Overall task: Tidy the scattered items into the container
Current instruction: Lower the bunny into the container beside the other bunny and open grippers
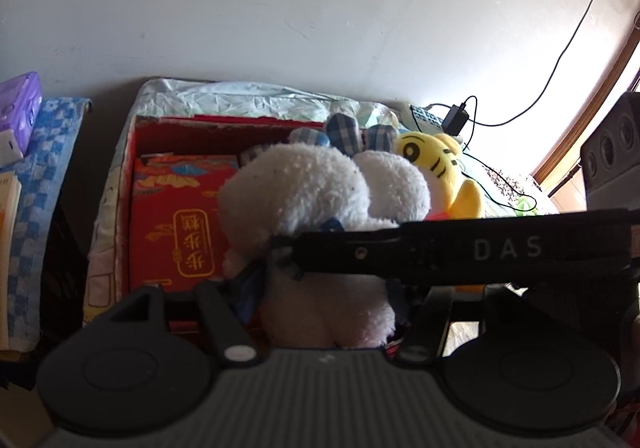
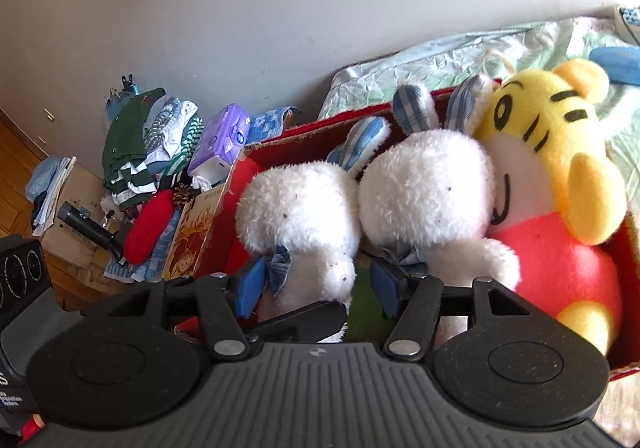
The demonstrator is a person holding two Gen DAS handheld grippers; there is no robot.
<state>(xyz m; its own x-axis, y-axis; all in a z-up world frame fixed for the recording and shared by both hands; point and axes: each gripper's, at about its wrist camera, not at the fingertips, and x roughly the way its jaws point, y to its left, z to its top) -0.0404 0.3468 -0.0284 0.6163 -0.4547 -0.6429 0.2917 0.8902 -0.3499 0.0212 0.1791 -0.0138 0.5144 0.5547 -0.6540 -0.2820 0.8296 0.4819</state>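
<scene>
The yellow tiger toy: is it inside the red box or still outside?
Inside: the yellow tiger toy sits within the red box walls, beside two white rabbits.

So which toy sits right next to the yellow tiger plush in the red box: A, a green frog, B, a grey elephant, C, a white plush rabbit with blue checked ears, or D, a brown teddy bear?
C: in the right wrist view the white plush rabbit with blue checked ears leans against the yellow tiger plush inside the red box, with a second white rabbit on its other side.
</scene>
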